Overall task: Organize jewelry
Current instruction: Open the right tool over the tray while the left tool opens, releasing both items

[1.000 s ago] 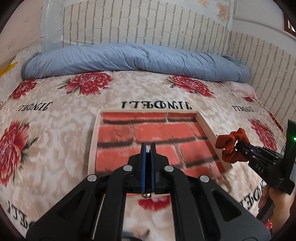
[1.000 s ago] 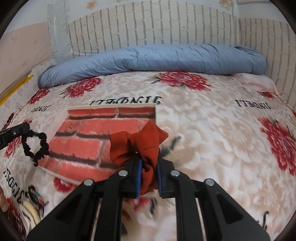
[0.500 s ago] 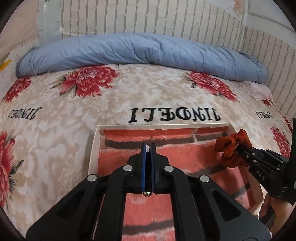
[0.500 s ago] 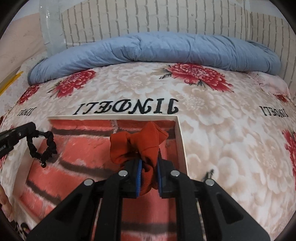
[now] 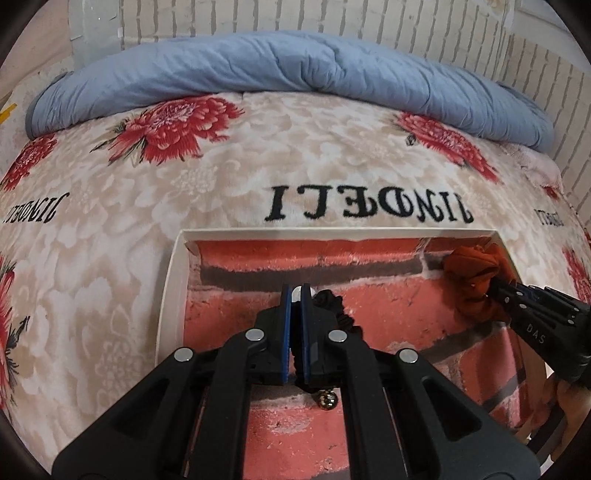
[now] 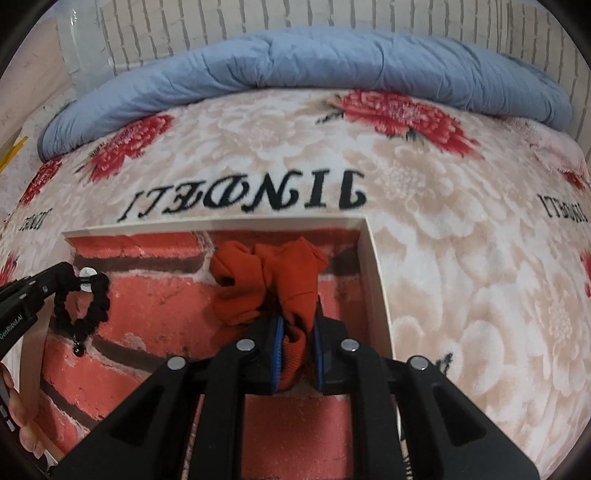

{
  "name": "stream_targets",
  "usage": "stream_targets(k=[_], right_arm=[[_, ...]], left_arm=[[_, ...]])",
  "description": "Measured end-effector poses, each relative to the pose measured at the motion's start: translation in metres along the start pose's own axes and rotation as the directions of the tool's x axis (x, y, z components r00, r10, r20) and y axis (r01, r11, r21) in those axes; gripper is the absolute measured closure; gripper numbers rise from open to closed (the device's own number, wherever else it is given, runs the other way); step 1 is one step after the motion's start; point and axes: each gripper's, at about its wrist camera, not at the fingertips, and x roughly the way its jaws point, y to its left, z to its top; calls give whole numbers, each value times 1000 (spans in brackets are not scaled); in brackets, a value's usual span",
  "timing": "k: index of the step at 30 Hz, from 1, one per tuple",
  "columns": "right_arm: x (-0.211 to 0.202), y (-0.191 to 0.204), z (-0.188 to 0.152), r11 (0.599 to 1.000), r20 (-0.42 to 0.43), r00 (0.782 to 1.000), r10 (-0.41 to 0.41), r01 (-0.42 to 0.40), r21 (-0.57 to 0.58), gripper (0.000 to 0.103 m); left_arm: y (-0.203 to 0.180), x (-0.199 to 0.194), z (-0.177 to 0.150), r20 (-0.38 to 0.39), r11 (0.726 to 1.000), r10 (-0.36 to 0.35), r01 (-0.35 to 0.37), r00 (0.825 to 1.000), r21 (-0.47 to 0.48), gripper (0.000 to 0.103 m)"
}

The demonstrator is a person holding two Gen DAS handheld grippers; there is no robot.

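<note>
A shallow white-rimmed box [image 5: 173, 280] with a red brick-pattern floor lies on the bed; it also shows in the right wrist view [image 6: 373, 266]. My left gripper [image 5: 295, 291] is shut on a black beaded hair tie [image 5: 340, 314] with a small metal bead, held over the box's middle; the tie hangs as a loop in the right wrist view [image 6: 88, 310]. My right gripper [image 6: 297, 325] is shut on an orange-red fabric scrunchie [image 6: 266, 280], held low inside the box near its far right corner; the scrunchie also shows in the left wrist view [image 5: 472, 280].
The box sits on a beige blanket with red flowers [image 5: 177, 125] and black lettering [image 5: 369, 210]. A rolled blue-grey quilt [image 5: 295, 70] lies along the far side under a white brick-pattern wall [image 5: 295, 18]. A hand [image 6: 22, 413] shows at the left edge.
Both grippers have moved forward and down over the box. The scrunchie has gone from the box's near right edge to its far right corner. The black tie now hangs inside the box.
</note>
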Motion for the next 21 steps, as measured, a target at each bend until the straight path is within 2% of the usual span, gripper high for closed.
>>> stream_targets(k=[8, 11, 13, 14, 15, 19, 20, 21], right_arm=[[2, 3, 0, 1000, -9, 1000, -3, 3, -15, 86], [-2, 2, 0, 1000, -3, 1000, -2, 2, -22, 77], [-7, 0, -1, 1000, 4, 1000, 26, -26, -18, 62], [-11, -1, -1, 999, 9, 999, 36, -36, -19, 59], [-15, -2, -2, 999, 15, 999, 43, -42, -20, 54], [-34, -6, -1, 998, 38, 997, 61, -60, -11, 42], [-43, -7, -2, 998, 51, 997, 62, -61, -5, 38], [-49, -8, -3, 998, 64, 996, 58, -58, -1, 29]], left_arm=[[-4, 15, -2, -62, 997, 73, -71, 995, 37, 98], [-5, 14, -1, -64, 996, 79, -76, 995, 47, 94], [-3, 11, -1, -62, 996, 82, -79, 995, 43, 77], [-2, 8, -1, -54, 996, 87, -85, 995, 41, 58], [0, 2, -1, -31, 994, 98, -97, 995, 41, 47], [3, -24, 0, 10, 993, 111, -111, 994, 47, 39], [5, -32, 0, 25, 993, 110, -111, 994, 45, 30], [6, -40, 0, 43, 993, 108, -110, 993, 43, 21]])
